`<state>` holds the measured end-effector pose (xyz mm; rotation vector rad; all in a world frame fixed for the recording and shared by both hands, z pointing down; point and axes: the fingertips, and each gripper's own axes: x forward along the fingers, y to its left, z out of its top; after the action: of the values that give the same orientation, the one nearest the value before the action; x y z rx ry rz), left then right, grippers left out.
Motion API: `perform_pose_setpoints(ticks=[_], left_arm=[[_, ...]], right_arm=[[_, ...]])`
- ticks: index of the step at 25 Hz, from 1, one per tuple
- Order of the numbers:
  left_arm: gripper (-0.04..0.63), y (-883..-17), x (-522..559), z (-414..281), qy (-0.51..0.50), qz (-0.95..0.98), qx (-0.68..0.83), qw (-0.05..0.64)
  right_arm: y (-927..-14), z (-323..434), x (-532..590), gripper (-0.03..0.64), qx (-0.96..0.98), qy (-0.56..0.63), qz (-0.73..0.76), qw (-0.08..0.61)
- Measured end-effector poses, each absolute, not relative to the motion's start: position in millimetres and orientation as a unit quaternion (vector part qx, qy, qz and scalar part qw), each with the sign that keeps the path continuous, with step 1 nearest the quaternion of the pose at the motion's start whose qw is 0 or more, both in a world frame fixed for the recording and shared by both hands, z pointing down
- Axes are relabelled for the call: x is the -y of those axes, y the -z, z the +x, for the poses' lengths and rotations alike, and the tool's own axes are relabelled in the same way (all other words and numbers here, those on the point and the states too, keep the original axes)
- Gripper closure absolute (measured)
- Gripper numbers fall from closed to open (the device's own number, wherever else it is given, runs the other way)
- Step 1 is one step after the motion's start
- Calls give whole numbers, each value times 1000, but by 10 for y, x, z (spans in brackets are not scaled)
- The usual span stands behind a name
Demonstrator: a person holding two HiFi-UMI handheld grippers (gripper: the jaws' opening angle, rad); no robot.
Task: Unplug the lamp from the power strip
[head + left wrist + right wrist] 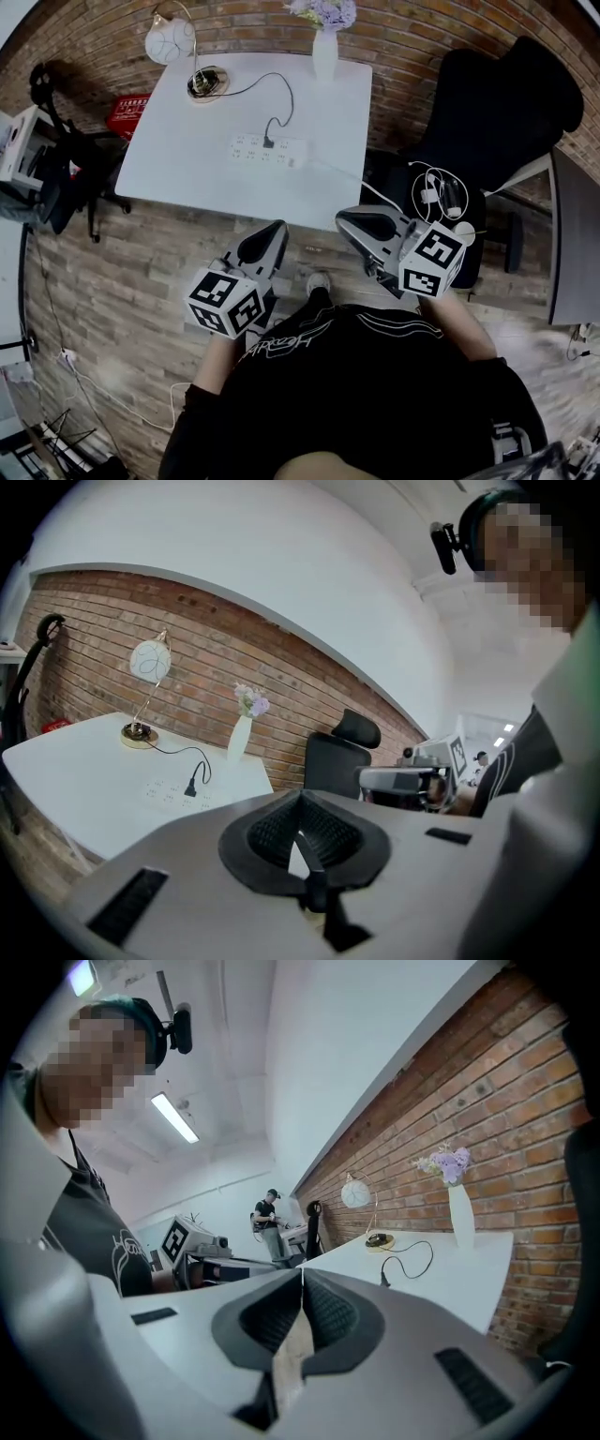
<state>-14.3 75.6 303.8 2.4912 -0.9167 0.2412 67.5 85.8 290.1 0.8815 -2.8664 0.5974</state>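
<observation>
White table (pixel 178 169) at 12 o'clock from the person, black chair (pixel 497 103) at 2. Left gripper (pixel 275 232) and right gripper (pixel 354 221) are both off the table, below its 6 o'clock edge, each with jaws pressed together on nothing. Lamp (pixel 171 42) at the table's 11 o'clock corner, vase (pixel 324 54) at 1. Power strip (pixel 281 152) mid-table. Black plug (pixel 269 142) seated in it, cord runs to the lamp base.

table (pixel 178 164) white | power strip (pixel 283 151) white | plug (pixel 269 142) black | chair (pixel 497 103) black
</observation>
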Motion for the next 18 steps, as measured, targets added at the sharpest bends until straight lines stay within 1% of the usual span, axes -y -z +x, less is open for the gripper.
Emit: perform_pose_setpoints(ticks=[6, 12, 18], left_arm=[[591, -3053, -106, -327, -106, 906, 345, 224], [591, -3220, 284, -533, -128, 891, 377, 216], [591, -3350, 604, -731, -126, 877, 410, 218]], right_arm=[[-2838, 627, -164, 620, 936, -184, 299, 38], [-2986, 580, 192, 620, 936, -191, 294, 42], [-3194, 476, 436, 620, 935, -214, 279, 55]])
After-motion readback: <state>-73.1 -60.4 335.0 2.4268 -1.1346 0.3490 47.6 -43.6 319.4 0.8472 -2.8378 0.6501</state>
